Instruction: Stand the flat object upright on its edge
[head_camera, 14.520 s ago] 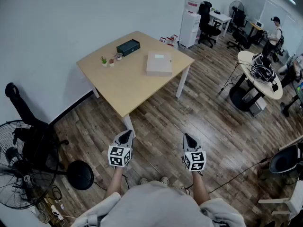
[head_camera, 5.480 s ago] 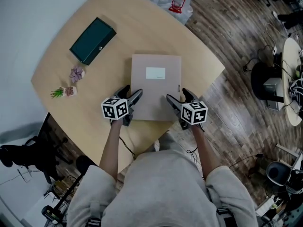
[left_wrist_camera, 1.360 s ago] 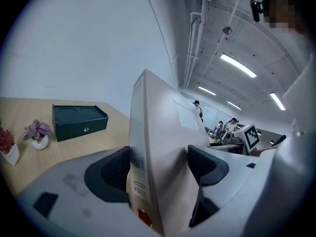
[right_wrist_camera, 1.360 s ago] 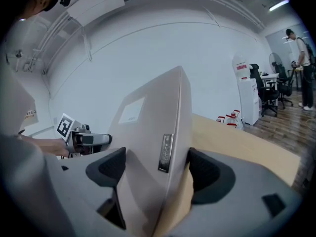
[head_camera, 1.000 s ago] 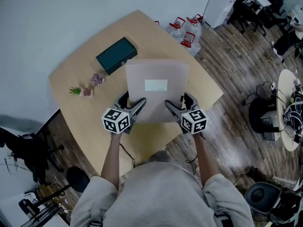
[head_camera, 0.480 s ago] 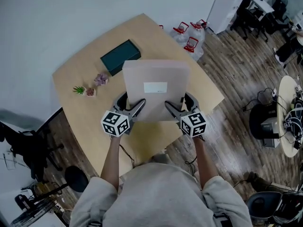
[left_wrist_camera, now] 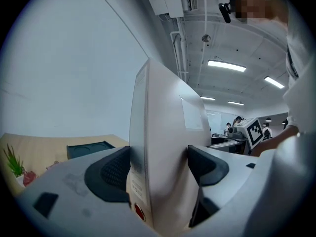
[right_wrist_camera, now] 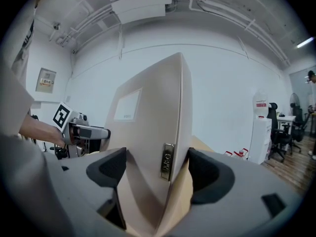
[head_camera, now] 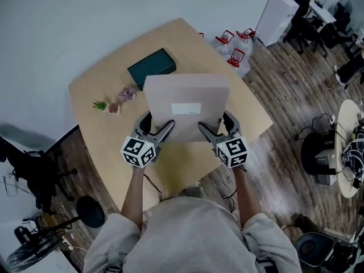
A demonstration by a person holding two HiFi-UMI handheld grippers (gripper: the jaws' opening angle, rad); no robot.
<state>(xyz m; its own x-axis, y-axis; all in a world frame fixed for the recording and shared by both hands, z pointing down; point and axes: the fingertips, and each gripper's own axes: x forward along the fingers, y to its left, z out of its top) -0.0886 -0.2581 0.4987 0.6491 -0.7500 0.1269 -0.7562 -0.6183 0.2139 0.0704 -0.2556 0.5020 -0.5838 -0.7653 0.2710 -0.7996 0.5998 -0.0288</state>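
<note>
A flat beige box [head_camera: 185, 107] with a white label is raised off the wooden table [head_camera: 108, 135], its far edge tipped up toward the head camera. My left gripper [head_camera: 161, 131] is shut on its near left corner; in the left gripper view both pads press the box [left_wrist_camera: 163, 147]. My right gripper [head_camera: 211, 131] is shut on the near right corner, where a small metal clasp [right_wrist_camera: 166, 168] shows on the box [right_wrist_camera: 148, 132] edge. The box's underside and its near edge are hidden.
A dark green case [head_camera: 151, 68] lies at the table's back. Two tiny potted plants [head_camera: 114, 106] stand at its left. Water jugs with red handles [head_camera: 236, 50] sit on the floor behind the table. A black fan base [head_camera: 90, 211] stands low left.
The box was flat on the table several seconds ago. Both grippers have closed on its near corners and tilted it up; over the last second its top edge rose a little more.
</note>
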